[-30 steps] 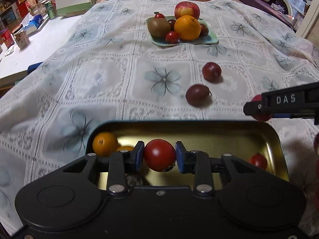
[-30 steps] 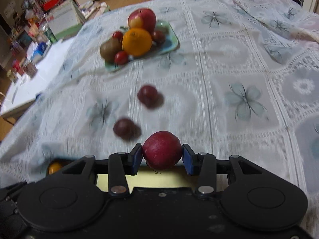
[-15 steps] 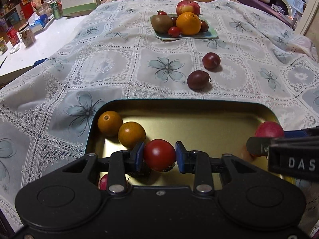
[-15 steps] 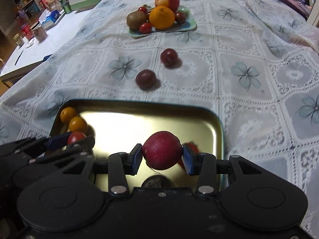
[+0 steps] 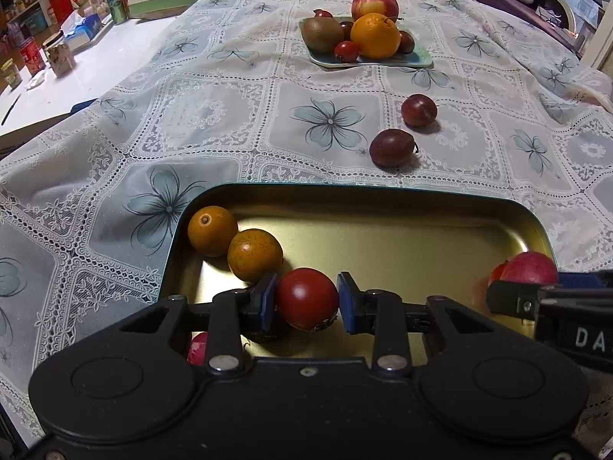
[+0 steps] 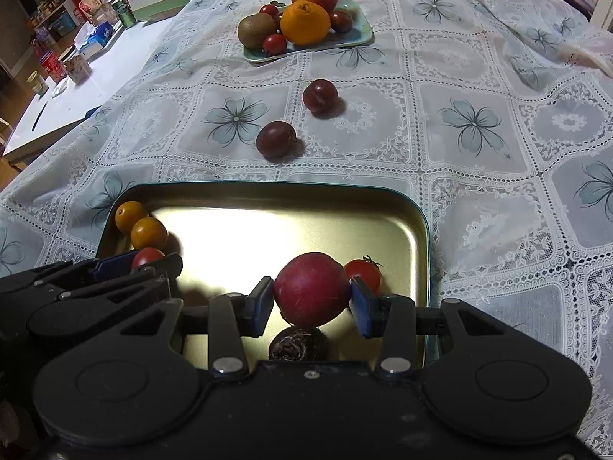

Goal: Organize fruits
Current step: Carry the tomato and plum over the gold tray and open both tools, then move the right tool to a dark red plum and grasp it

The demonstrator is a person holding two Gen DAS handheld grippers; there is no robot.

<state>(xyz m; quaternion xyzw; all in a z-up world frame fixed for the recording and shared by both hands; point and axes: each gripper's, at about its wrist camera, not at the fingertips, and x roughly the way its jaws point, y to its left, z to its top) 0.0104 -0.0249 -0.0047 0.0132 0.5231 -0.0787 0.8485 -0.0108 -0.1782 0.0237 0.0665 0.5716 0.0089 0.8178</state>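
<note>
L tool [image 5: 307, 301] clamps a tomato [image 5: 307, 298] over tin [image 5: 402, 241], w/ two oranges [image 5: 233, 247] just ahead-left. R tool [image 6: 311, 299] clamps a red fruit [image 6: 311, 294] over same tin; small tomato [image 6: 364, 274] just right of it. Two plums [image 6: 297, 117] lie ahead on cloth, plate [image 6: 360, 34] farther ahead.

Lace floral tablecloth [image 5: 230, 115] bearing gold tray [image 5: 383, 199]; green plate [image 5: 417, 62] heaped with fruit; two loose plums [image 5: 419, 110] [image 5: 391, 147] between.
</note>
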